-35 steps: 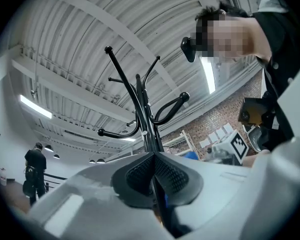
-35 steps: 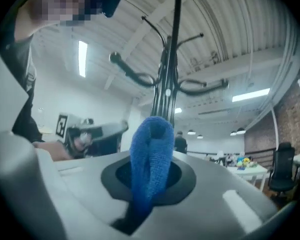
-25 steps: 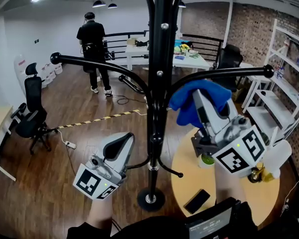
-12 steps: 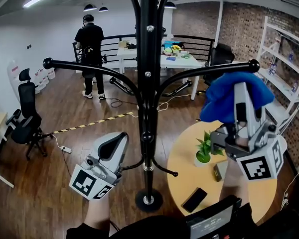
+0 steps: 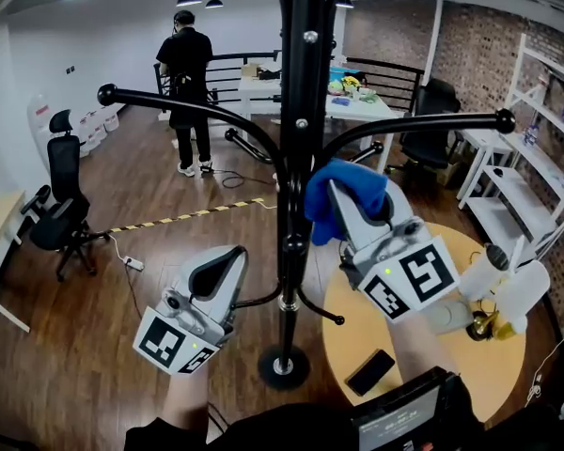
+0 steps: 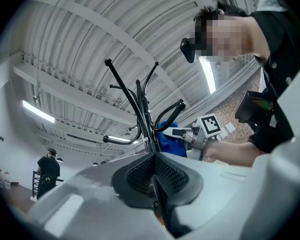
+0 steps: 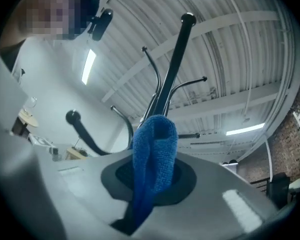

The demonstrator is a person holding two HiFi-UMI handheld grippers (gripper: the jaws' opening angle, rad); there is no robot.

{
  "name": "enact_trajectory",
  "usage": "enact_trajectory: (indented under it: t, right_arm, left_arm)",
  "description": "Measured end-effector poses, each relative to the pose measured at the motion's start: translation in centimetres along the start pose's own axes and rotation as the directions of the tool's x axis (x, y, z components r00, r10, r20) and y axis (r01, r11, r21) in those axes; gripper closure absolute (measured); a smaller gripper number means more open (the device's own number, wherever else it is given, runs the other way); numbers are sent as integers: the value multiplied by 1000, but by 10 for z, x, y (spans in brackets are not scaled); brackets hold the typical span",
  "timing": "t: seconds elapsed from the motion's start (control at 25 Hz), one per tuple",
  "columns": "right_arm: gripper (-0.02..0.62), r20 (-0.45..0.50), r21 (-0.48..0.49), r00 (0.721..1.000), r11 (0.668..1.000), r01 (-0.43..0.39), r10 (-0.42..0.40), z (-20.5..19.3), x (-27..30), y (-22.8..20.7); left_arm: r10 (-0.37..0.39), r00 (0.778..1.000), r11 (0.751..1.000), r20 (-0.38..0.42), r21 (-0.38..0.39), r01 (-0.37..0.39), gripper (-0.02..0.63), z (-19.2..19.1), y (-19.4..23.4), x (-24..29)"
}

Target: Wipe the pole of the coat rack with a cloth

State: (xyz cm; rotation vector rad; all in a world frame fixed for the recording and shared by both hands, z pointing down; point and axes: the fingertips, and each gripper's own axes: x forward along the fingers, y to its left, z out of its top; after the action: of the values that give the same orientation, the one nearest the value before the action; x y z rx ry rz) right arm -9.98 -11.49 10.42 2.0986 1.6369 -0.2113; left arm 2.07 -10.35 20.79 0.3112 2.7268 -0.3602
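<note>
Cloth (image 5: 350,186) clamped in right gripper (image 7: 151,181), beside pole (image 5: 301,111)

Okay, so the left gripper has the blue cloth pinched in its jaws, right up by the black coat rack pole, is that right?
Not quite: the right gripper has the blue cloth pinched in its jaws, as the right gripper view shows. It is up by the black coat rack pole. The left gripper is shut on nothing.
</note>
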Motion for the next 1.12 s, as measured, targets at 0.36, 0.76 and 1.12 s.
enact_trajectory:
  t: [0.36, 0.76, 1.12]
  right_arm:
    - [574, -295, 199, 949, 979, -49, 108, -133, -49, 38]
    - [574, -702, 294, 617, 934, -205, 356, -262, -138, 96]
    - [572, -714, 306, 611, 937, -165, 341, -257, -167, 80]
  left_arm:
    - [-4, 1000, 1000, -6, -26, 4, 603, -7, -6, 8]
    - [-13, 1000, 998, 1, -57, 13, 603, -18, -10, 21]
    - [10, 1000, 999, -14, -45, -10, 603, -20, -3, 17]
